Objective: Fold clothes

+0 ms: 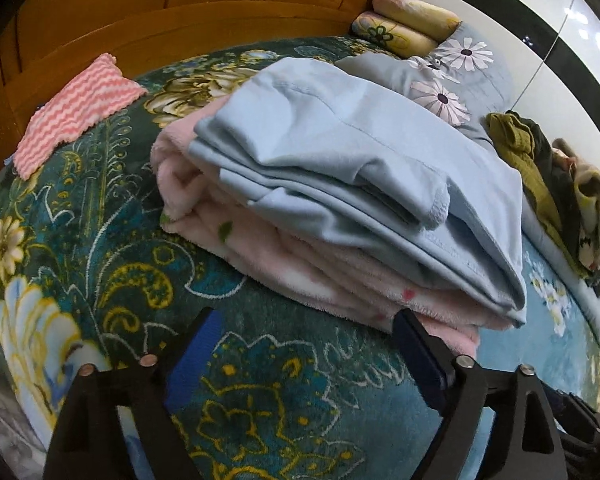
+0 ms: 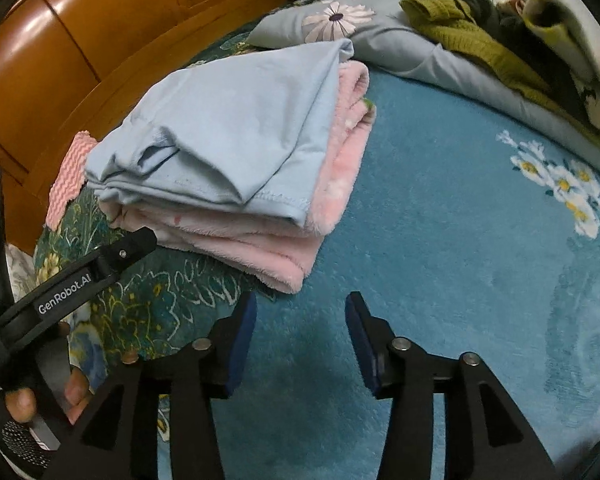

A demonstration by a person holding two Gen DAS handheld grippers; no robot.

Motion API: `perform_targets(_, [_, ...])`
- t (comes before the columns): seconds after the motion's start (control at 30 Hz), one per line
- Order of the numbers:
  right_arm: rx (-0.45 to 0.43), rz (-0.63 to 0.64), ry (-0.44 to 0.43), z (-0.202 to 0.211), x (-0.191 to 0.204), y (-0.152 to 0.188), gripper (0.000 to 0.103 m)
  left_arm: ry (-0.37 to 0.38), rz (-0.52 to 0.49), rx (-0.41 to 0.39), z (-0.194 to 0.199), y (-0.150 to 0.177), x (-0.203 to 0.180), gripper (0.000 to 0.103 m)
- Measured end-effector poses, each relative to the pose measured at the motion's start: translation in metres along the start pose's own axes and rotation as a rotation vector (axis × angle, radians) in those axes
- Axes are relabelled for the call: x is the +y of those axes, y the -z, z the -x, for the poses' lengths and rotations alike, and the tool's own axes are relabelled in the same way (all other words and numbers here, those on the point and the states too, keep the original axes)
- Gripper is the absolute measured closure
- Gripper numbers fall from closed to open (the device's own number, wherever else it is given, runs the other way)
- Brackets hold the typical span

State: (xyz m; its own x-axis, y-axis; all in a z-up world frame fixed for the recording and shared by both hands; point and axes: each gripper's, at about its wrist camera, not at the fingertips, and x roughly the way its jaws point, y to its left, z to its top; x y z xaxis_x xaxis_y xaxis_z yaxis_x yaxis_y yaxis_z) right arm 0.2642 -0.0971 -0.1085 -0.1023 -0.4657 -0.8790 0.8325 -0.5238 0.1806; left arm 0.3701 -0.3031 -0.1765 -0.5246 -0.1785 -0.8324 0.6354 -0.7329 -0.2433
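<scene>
Blue garment [image 1: 340, 152] lies folded on top of a folded pink fleece [image 1: 284, 256], both as one stack on the bed blanket [image 1: 100, 208], near the wooden headboard [image 1: 100, 40]. Top layer isn't square w/ the one under it: in the right wrist view the pink fleece sticks out past the blue hem on the right and front sides. A cuff or sleeve end sits loose on top of the blue, facing the camera in the left wrist view.

Left gripper [image 1: 304, 344] has its fingers wide apart, nothing between them; its right finger tip is just at the pink edge, can't tell if touching. Right gripper [image 2: 300, 320] also spread, empty, hovering over bare blanket just in front of the stack corner. A hand [image 2: 48, 392] holds the left unit's handle.

A heap of unfolded clothes [image 2: 480, 40] (olive knit, dark items) sits well apart, on a grey flowered quilt [image 2: 360, 28].

Scene fits either a stack just finished or one about to be squared up / moved.

Risks, as I judge them:
- Blue is thin and smooth over plush fleece, so a push at the edge may slide the top layer off-square.
- Pinching only the bottom pink layer could drag it out and unroll the folds.
- Loose cuff may flip open if brushed.
- Blanket is soft, so pressing down near the stack tilts it.
</scene>
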Motion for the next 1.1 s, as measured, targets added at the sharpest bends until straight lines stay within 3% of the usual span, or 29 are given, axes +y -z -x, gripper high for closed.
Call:
perform_targets(0.07, [-0.014, 0.015, 0.011, 0.003, 0.004, 0.003, 0.049, -0.006, -0.004, -0.01, 0.003, 0.002, 0.001, 0.002])
perform_targets(0.23, [-0.054, 0.042, 0.044, 0.009, 0.01, 0.009, 0.025, -0.044, -0.017, -0.059, 0.011, 0.008, 0.006, 0.0])
perform_targets(0.37, [-0.088, 0.053, 0.057, 0.015, 0.015, 0.009, 0.02, -0.078, -0.047, -0.109, 0.015, 0.012, 0.009, 0.0])
perform_targets(0.43, [-0.106, 0.056, 0.064, 0.016, 0.017, 0.009, 0.004, -0.091, -0.063, -0.136, 0.017, 0.015, 0.011, 0.0])
perform_targets(0.47, [-0.118, 0.057, 0.067, 0.018, 0.017, 0.01, 0.003, -0.098, -0.071, -0.15, 0.018, 0.016, 0.012, 0.0])
perform_targets(0.7, [-0.19, 0.085, 0.097, 0.023, 0.025, 0.011, 0.001, -0.142, -0.124, -0.241, 0.023, 0.024, 0.018, 0.0])
perform_targets(0.87, [-0.264, 0.14, 0.106, 0.028, 0.033, 0.017, 0.0, -0.131, -0.134, -0.239, 0.022, 0.023, 0.02, 0.0])
perform_targets(1.1, [-0.271, 0.14, 0.113, 0.026, 0.035, 0.019, 0.0, -0.122, -0.15, -0.234, 0.022, 0.023, 0.016, 0.0])
